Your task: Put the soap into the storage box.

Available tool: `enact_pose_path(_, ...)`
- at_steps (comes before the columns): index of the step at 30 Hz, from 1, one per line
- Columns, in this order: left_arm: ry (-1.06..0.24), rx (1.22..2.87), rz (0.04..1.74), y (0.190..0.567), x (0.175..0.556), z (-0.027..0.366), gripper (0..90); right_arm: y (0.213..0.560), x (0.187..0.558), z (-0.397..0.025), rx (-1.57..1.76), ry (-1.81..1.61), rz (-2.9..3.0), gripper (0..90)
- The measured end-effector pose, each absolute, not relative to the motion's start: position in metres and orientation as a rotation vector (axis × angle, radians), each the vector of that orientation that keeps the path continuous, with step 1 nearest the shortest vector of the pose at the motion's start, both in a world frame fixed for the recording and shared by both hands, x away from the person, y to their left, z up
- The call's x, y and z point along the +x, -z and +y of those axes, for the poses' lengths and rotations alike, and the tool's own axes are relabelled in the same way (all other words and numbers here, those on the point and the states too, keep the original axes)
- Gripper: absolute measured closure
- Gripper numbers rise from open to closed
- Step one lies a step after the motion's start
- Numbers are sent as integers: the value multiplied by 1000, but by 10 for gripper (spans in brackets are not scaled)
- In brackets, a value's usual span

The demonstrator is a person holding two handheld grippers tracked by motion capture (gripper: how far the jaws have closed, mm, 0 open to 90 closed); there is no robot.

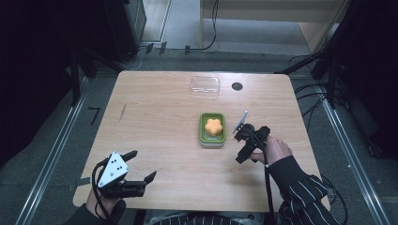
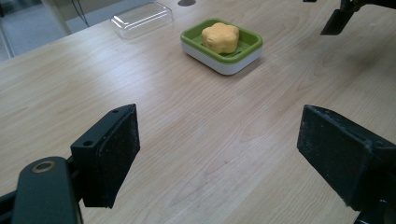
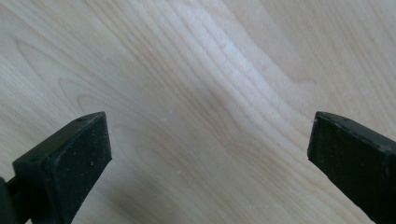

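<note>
Soap [image 1: 215, 125]: orange, flower-shaped, sits in green/white soap dish [image 1: 202, 133], roughly table centre, a bit right of mid. In left gripper view the soap [image 2: 220, 37] lies flat in the dish [image 2: 224, 64], nothing touching it.

Clear lid [image 1: 205, 86] is off, parked at far edge of table [image 1: 155, 122], well apart from dish. Prob set back there to keep the dish open for access; judgement only. Small dark round spot [image 1: 237, 86] just beside lid, can't tell what it is.

Right gripper [image 1: 242, 140]: just beside dish on its right, not touching it, pointed down at the tabletop. Right gripper view = bare wood grain between the jaws. Jaws spread wide, released, holding nothing. Reads like positioned near the dish for a reach at soap or dish, can't say which.

Left gripper [image 1: 141, 165]: near front-left corner, well apart from dish, low over the wood, aimed toward the soap. Jaws wide apart too, empty, touching nothing. Looks parked/standby.

Net: both grippers unloaded, soap + dish untouched, lid off.
</note>
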State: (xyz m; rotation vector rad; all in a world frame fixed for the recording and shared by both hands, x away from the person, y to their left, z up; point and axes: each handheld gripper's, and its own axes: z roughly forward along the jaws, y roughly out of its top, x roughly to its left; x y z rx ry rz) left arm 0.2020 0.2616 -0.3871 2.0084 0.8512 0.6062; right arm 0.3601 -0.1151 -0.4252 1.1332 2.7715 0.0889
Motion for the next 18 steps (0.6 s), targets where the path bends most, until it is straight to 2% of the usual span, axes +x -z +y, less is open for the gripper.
enact_pose_path(18, -609, 2011, 849, 387, 202, 261, 136, 450, 316, -157, 1215, -127, 2736, 1)
